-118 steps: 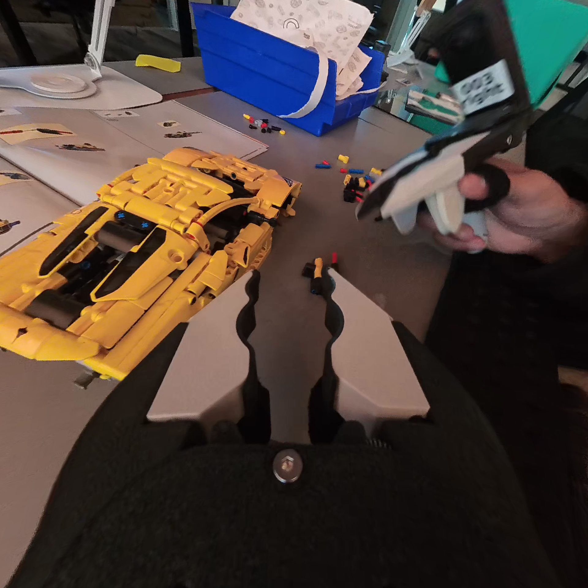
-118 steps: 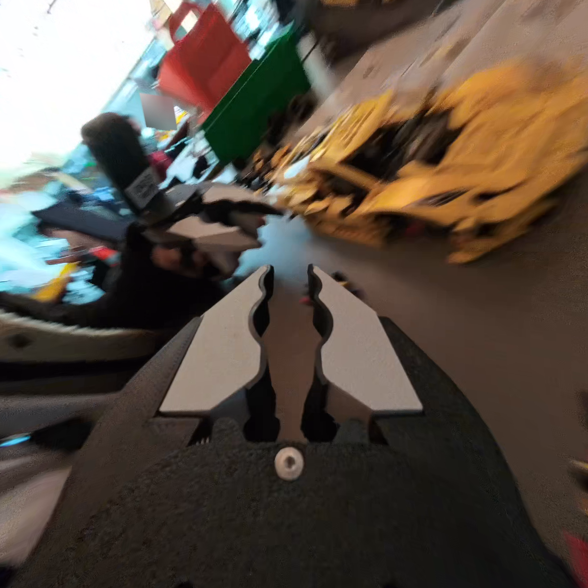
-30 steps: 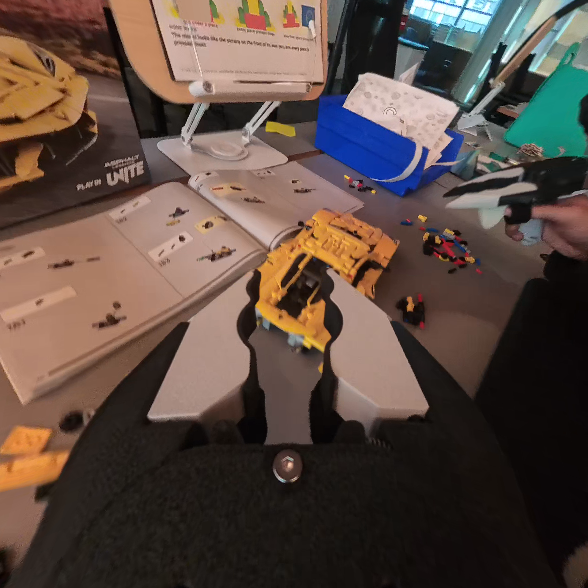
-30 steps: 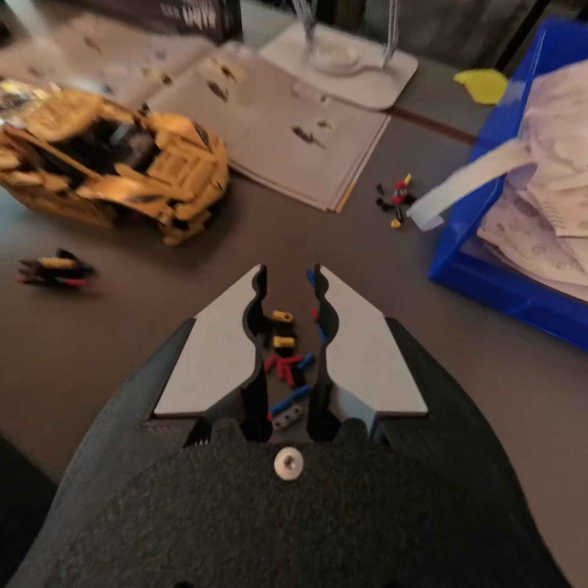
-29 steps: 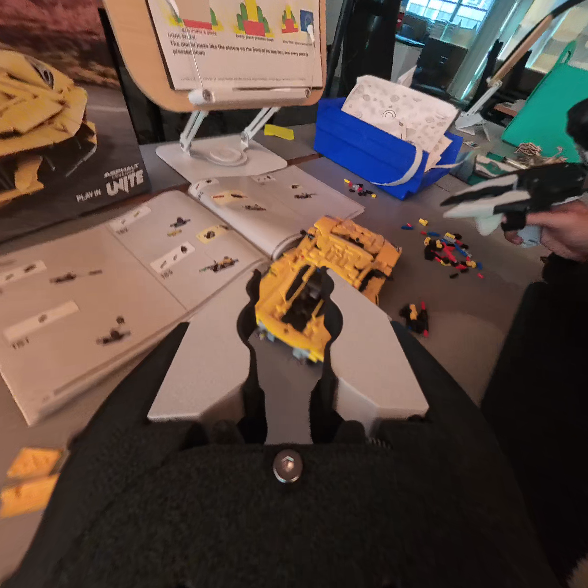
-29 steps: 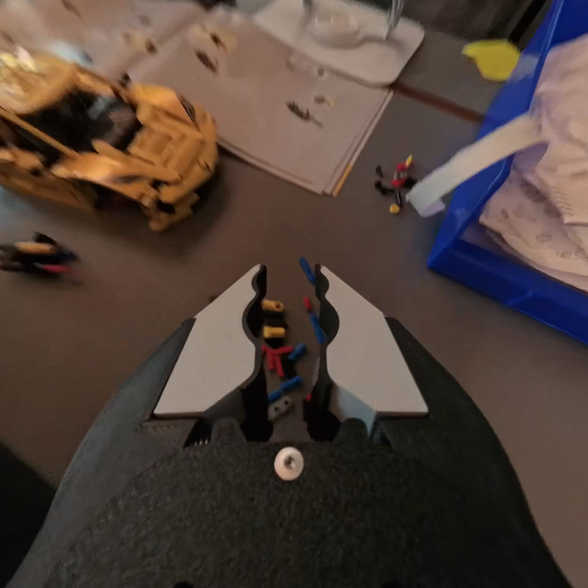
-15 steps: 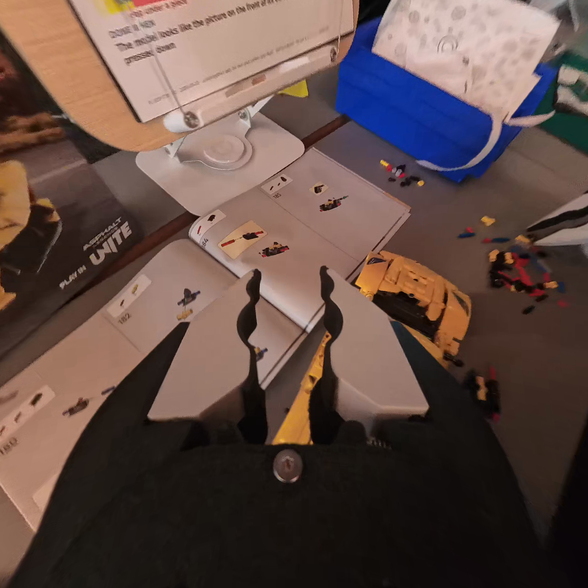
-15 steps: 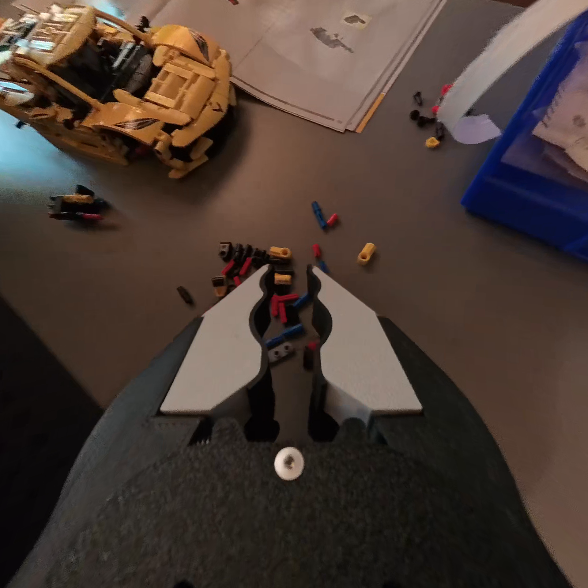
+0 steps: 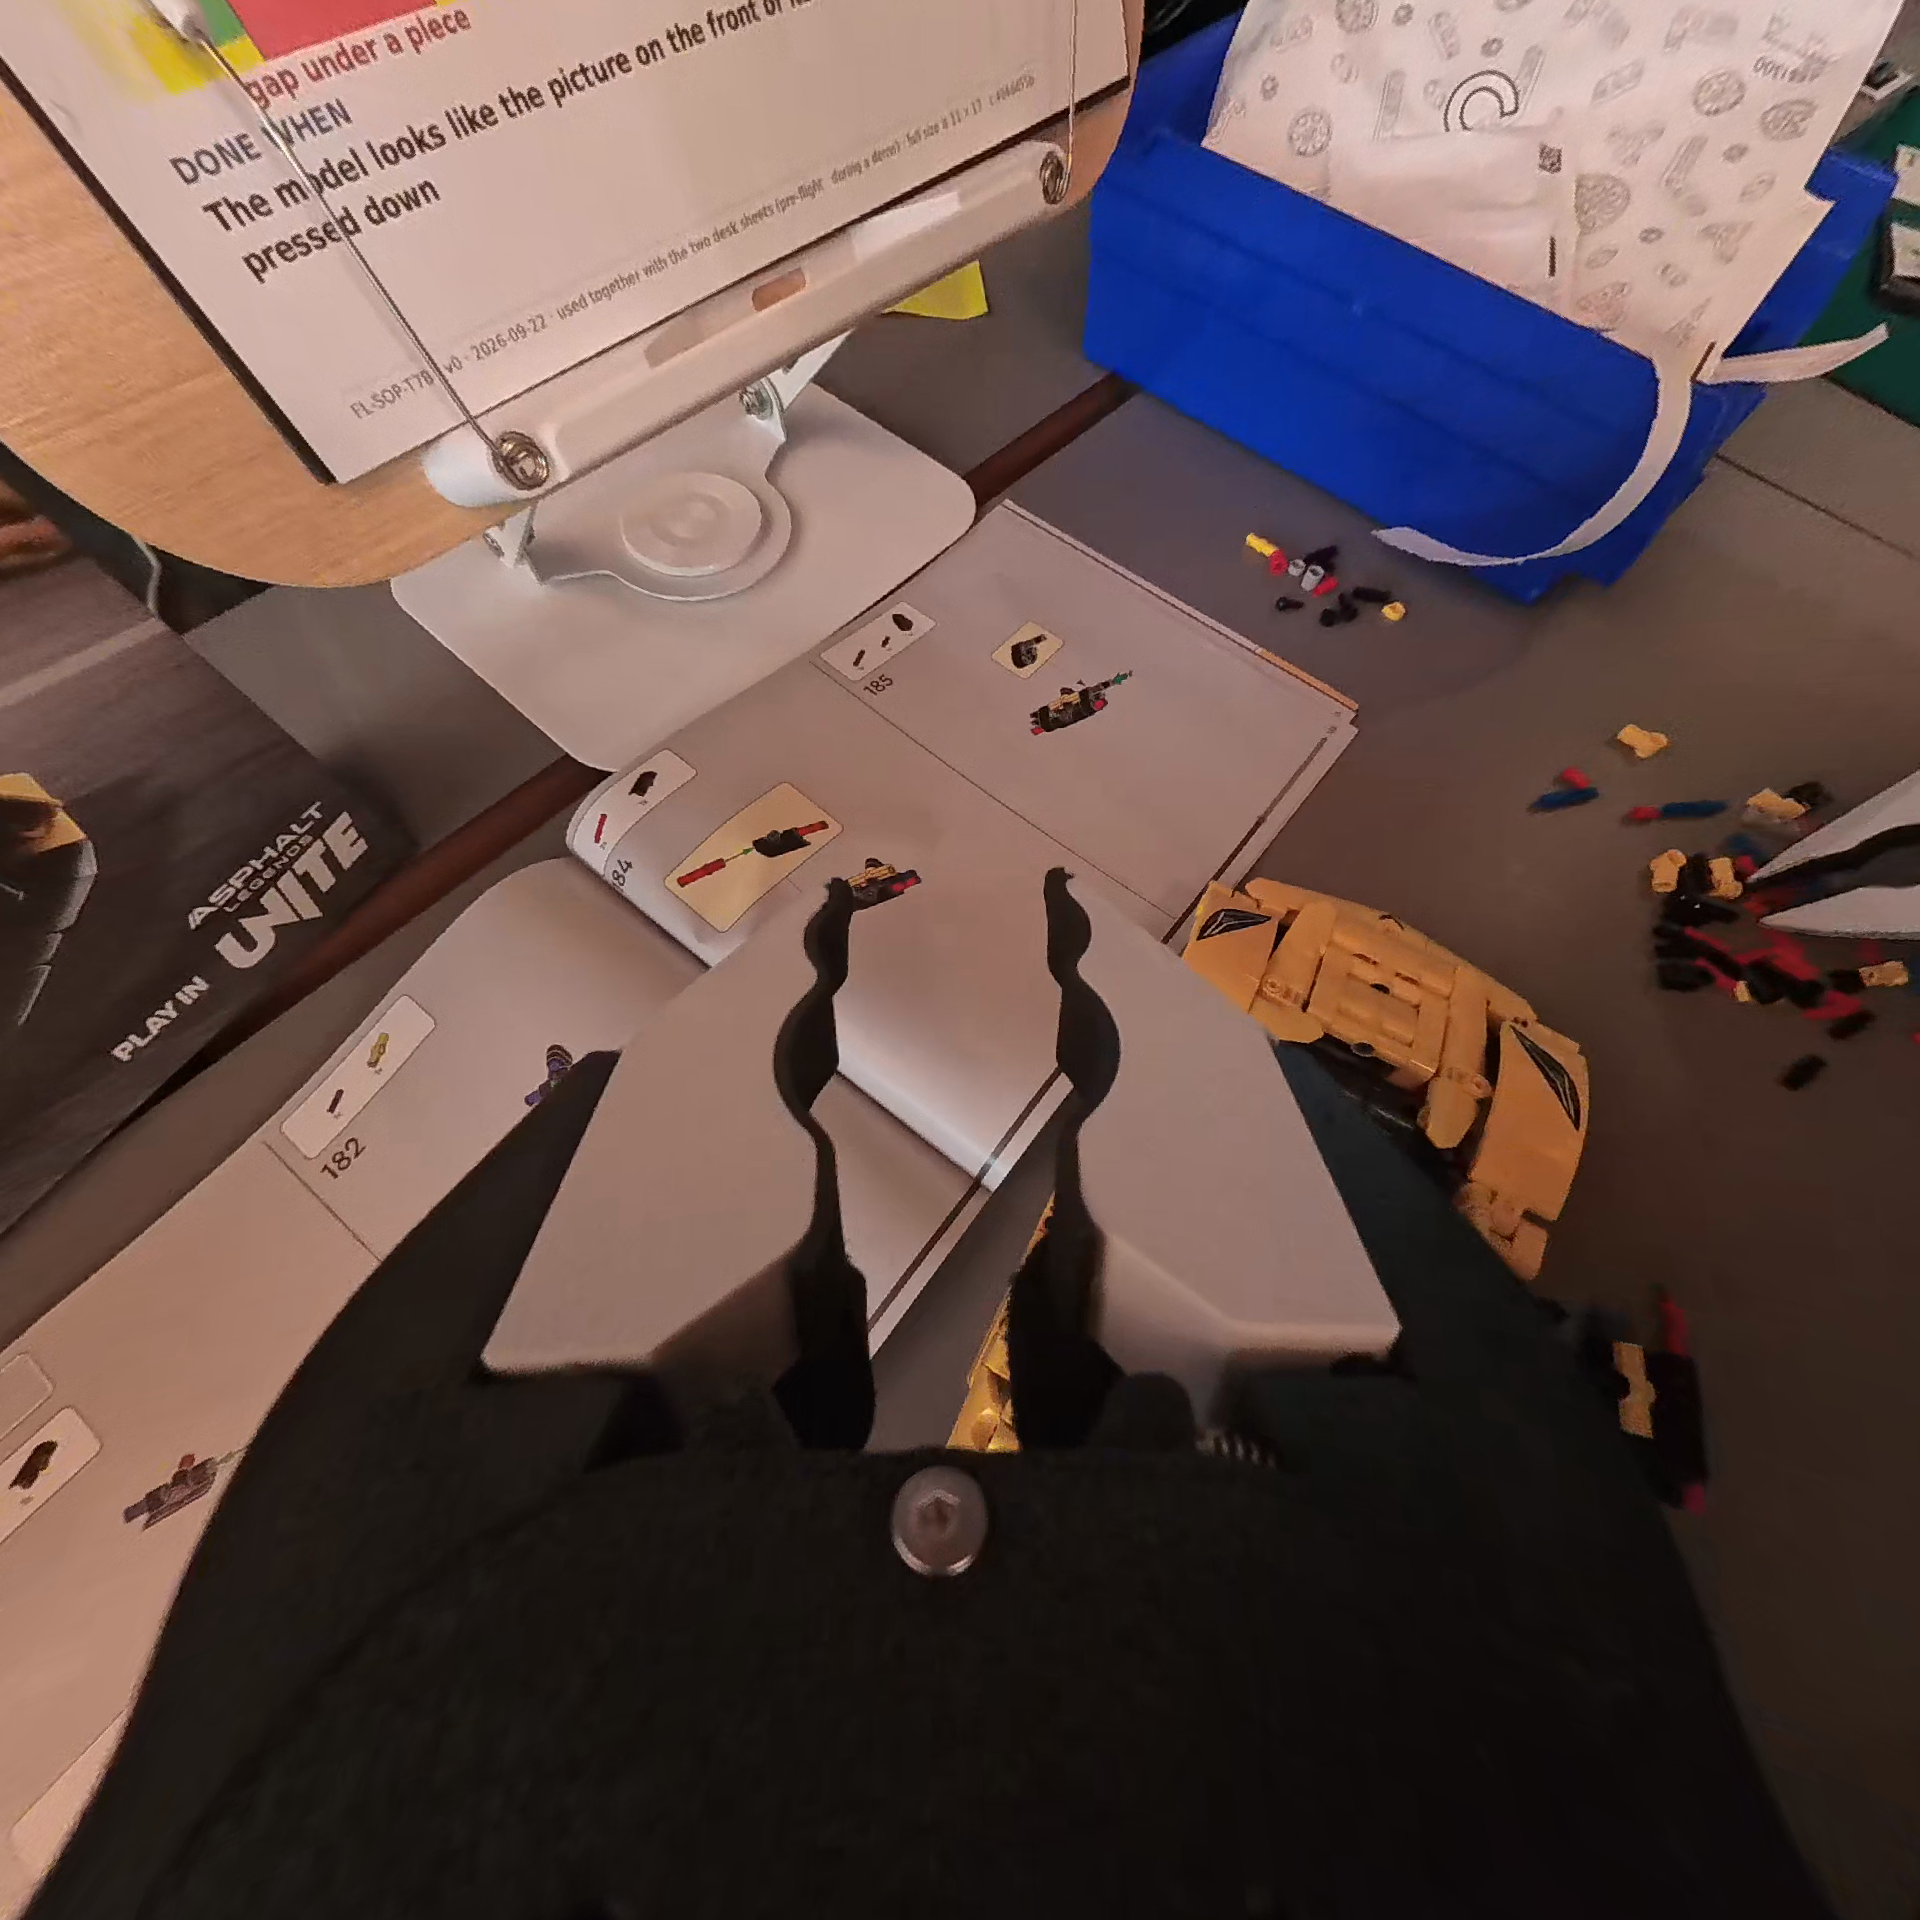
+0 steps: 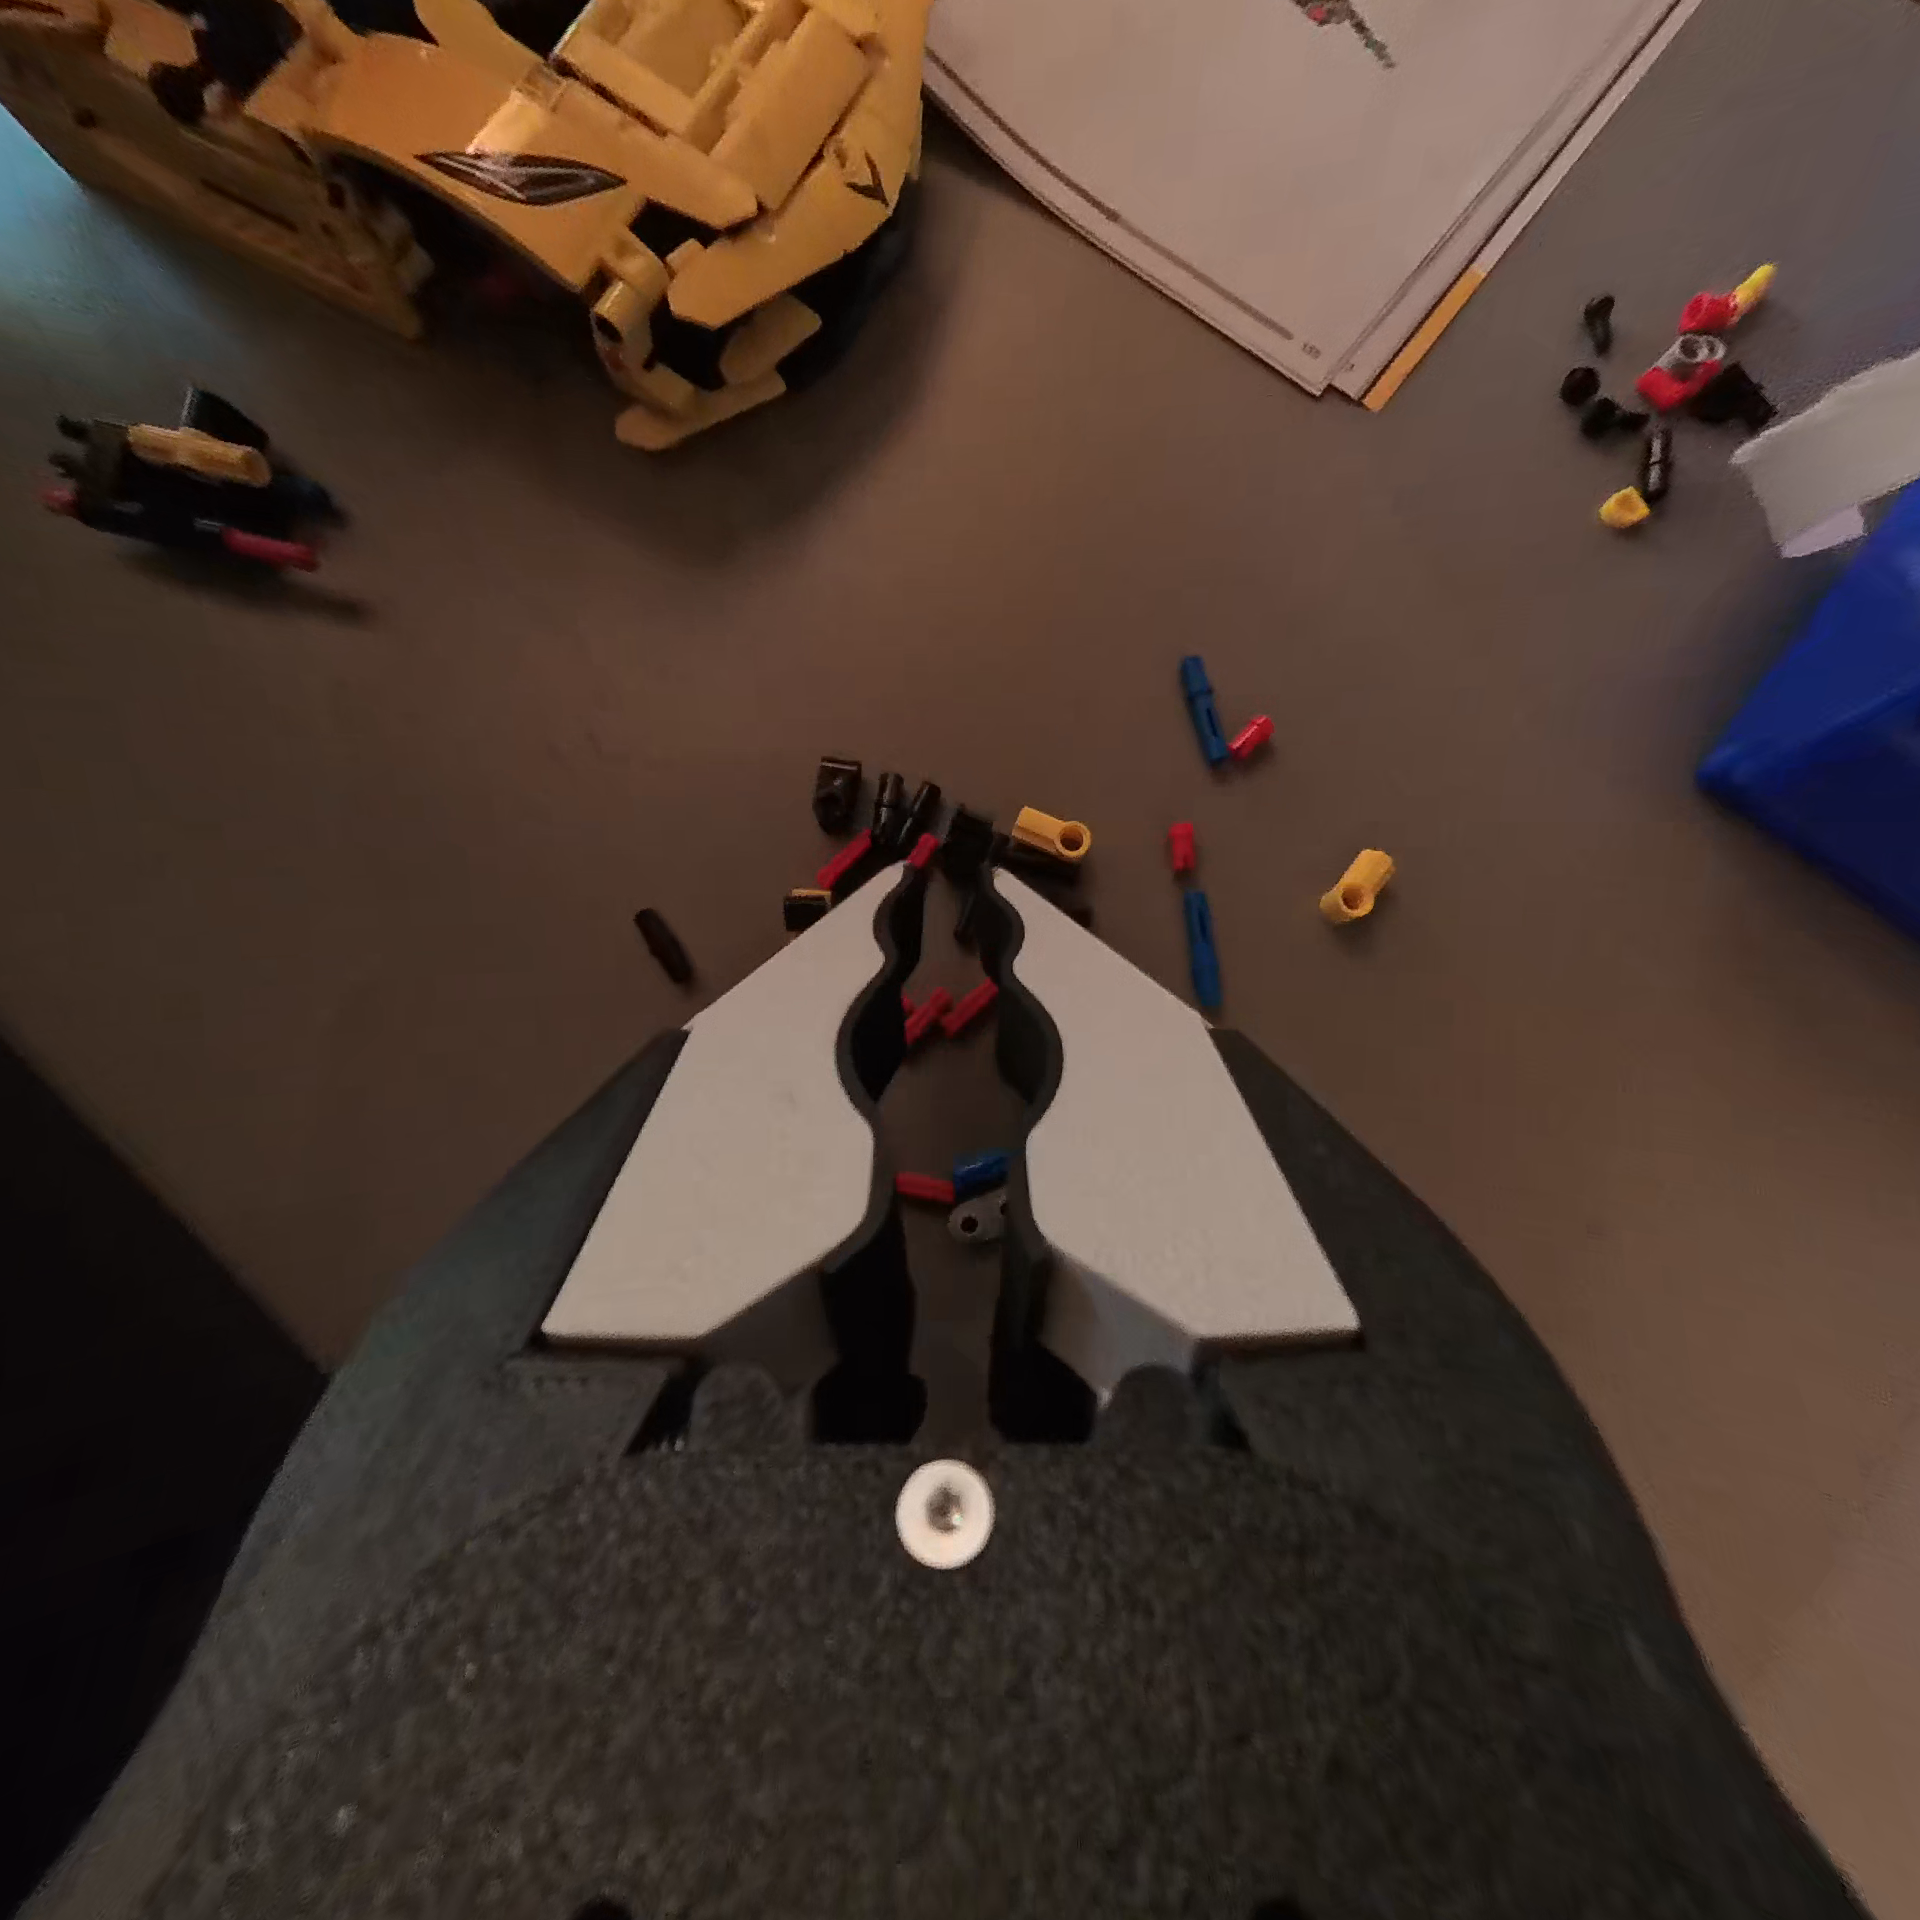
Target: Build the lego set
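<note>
The yellow lego car [image 9: 1382, 1018] stands on the grey table, right of my left gripper; it also shows at the top left of the right wrist view [image 10: 623, 156]. My left gripper [image 9: 943, 894] is open and empty, held above the open instruction booklet [image 9: 1039, 748]. My right gripper [image 10: 956, 873] hangs low over a pile of small black, red, blue and yellow pieces [image 10: 935, 821]. Its jaws stand a narrow gap apart, the tips among black and red pins. A small black, yellow and red sub-assembly [image 10: 177, 478] lies left of the pile.
A blue bin [image 9: 1403, 281] with paper bags stands at the back right. A second small heap of pieces [image 10: 1662, 384] lies by it. A white stand base [image 9: 675, 540] with a sheet holder and the set's box [image 9: 156, 883] are behind the booklet. The right gripper's tips [image 9: 1849, 873] show at the pile. One gripper's finger ends stand about 30 cm off the other's.
My left gripper has swung from over the car to above the booklet. My right gripper has dropped down onto the pile and its jaws have narrowed.
</note>
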A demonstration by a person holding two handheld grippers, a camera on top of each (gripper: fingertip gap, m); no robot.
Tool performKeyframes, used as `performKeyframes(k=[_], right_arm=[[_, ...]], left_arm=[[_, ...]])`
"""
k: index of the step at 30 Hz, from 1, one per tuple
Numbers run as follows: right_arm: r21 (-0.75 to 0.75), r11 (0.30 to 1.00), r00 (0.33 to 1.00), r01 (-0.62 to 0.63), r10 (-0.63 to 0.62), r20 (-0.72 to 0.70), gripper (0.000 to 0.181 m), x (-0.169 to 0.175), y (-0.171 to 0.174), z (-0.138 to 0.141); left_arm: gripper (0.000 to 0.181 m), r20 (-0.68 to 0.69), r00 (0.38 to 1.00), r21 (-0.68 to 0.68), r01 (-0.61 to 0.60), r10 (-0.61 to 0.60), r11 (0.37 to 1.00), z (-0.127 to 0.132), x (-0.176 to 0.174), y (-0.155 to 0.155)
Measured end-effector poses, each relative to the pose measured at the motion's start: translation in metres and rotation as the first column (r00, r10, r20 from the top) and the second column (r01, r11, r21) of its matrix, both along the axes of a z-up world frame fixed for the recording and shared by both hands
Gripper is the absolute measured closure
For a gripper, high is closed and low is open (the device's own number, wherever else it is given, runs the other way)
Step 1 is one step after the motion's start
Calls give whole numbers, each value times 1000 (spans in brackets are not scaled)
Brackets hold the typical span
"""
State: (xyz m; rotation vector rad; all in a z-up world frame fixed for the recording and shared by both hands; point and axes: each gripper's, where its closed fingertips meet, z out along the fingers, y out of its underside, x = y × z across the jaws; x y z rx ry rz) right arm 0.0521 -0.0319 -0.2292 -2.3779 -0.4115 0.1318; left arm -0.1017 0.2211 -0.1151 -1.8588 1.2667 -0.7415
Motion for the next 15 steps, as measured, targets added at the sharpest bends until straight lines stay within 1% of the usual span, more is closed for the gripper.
performKeyframes(k=[4, 7, 11, 15], right_arm=[[-17, 1000, 999, 18, -17, 28, 172, 6, 0, -6], [-22, 1000, 1000, 6, -6, 25, 173, 3, 1, -8], [-49, 999, 998, 6, -4, 58, 174, 6, 1, -15], [-57, 998, 999, -8, 11, 53, 178, 3, -1, -16]], left_arm=[[143, -20, 1000, 13, 7, -7, 1000, -5, 0, 0], [143, -28, 1000, 9, 11, -11, 1000, -7, -1, 0], [143, -27, 1000, 3, 13, -13, 1000, -8, -1, 0], [143, -35, 999, 7, 20, -20, 1000, -10, 0, -2]])
